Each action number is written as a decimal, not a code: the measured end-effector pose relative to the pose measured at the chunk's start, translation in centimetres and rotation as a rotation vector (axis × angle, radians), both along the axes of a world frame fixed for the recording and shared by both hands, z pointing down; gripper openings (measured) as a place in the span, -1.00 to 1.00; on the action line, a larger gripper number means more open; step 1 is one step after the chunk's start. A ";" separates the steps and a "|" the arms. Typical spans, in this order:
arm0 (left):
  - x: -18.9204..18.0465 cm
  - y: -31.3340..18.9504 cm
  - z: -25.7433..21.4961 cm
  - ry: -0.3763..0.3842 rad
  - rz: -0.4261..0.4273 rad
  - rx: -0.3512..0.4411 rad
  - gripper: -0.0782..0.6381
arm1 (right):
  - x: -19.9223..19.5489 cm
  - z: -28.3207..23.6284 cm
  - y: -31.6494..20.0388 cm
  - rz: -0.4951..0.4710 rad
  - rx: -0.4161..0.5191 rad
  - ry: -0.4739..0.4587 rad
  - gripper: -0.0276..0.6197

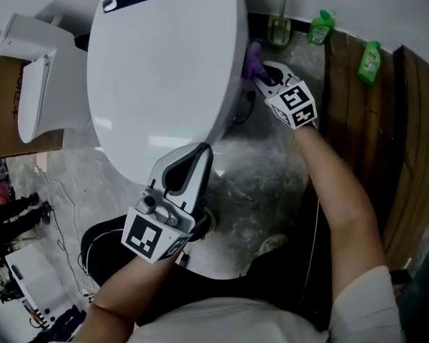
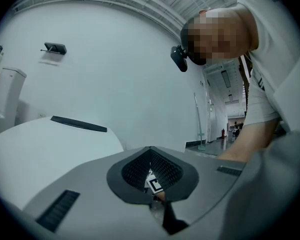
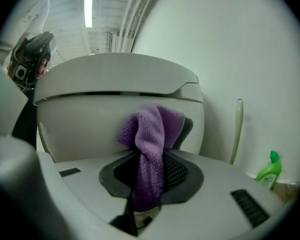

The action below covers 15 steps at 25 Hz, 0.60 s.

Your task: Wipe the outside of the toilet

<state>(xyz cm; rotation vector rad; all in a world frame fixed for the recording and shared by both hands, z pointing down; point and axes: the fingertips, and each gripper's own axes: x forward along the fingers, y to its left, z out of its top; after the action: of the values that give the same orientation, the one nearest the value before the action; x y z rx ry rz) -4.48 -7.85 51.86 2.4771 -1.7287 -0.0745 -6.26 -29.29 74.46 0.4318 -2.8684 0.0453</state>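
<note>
Your right gripper [image 1: 268, 77] has its jaws shut tight on the purple cloth [image 1: 252, 61], right up against the far right side of the toilet [image 1: 164, 70], just under the lid, while your left gripper [image 1: 194, 157], jaws closed on nothing, sits at the near side.

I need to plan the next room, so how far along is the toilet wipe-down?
Done: cannot tell; the toilet shows no marks separating wiped from unwiped areas. In hand: the right gripper is shut on a purple cloth, held at the toilet's side. Remaining: probably the front and the other side; the left gripper is shut, empty, near the front.
</note>
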 end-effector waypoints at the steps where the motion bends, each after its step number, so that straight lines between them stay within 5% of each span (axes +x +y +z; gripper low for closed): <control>1: -0.3 0.5 -0.1 0.007 -0.012 0.004 -0.76 | 0.1 0.2 -0.5 0.005 0.004 -0.001 -0.63; 9: -2.4 4.8 1.4 -0.025 -0.097 -0.029 -0.76 | 1.0 2.6 1.9 0.035 0.002 0.042 -0.65; 15: -3.1 5.6 2.0 -0.048 -0.147 -0.061 -0.76 | 0.1 5.8 13.1 -0.135 -0.092 0.097 -0.64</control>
<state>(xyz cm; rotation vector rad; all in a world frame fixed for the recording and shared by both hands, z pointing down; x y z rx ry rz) -7.61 -2.27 53.90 2.3251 -1.9003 0.0242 -6.12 -16.16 80.29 0.2159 -2.7791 0.1281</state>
